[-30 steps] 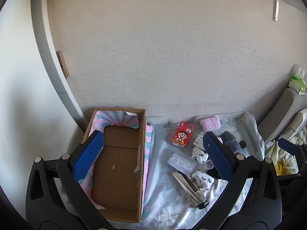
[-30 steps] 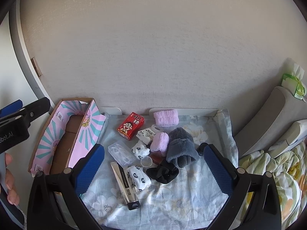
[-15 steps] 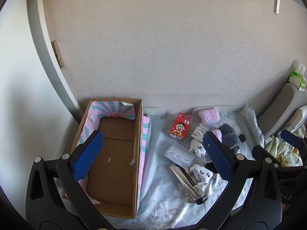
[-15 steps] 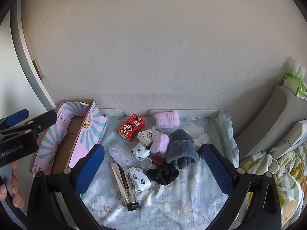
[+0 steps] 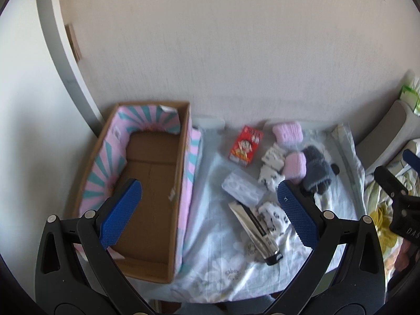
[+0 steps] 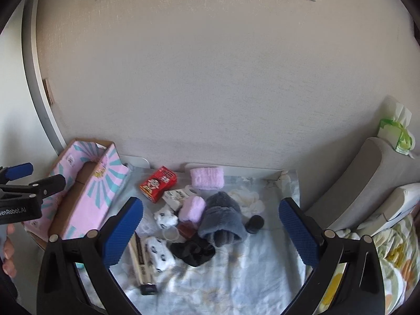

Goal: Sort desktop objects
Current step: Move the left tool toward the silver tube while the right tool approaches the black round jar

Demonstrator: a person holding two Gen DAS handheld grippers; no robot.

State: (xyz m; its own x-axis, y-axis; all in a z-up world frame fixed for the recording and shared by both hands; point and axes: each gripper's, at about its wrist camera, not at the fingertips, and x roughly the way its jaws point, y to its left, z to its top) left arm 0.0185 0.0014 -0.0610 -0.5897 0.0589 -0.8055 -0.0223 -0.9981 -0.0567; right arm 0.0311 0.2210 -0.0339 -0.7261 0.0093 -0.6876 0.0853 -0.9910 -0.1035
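Note:
An empty cardboard box (image 5: 155, 173) with pink and teal lining stands at the table's left; it also shows in the right wrist view (image 6: 86, 199). Right of it lie a red snack box (image 5: 246, 144), pink rolled cloths (image 5: 287, 132), patterned white socks (image 5: 271, 173), a grey fuzzy sock (image 6: 221, 218), a black scrunchie (image 6: 193, 250), a clear plastic case (image 5: 242, 189) and a silver tube (image 5: 256, 229). My left gripper (image 5: 210, 210) is open and empty above the box's right wall. My right gripper (image 6: 211, 232) is open and empty above the pile.
A floral cloth (image 6: 236, 283) covers the table against a beige wall. A grey cushion (image 6: 367, 178) and a tissue pack (image 6: 396, 131) stand at the right, with bedding (image 6: 393, 262) below. A small black cap (image 6: 254, 223) and a clear cup (image 6: 171, 234) lie in the pile.
Both grippers have drawn back and up a little, so the box and pile sit slightly farther away. Both stay open and empty. No object has moved.

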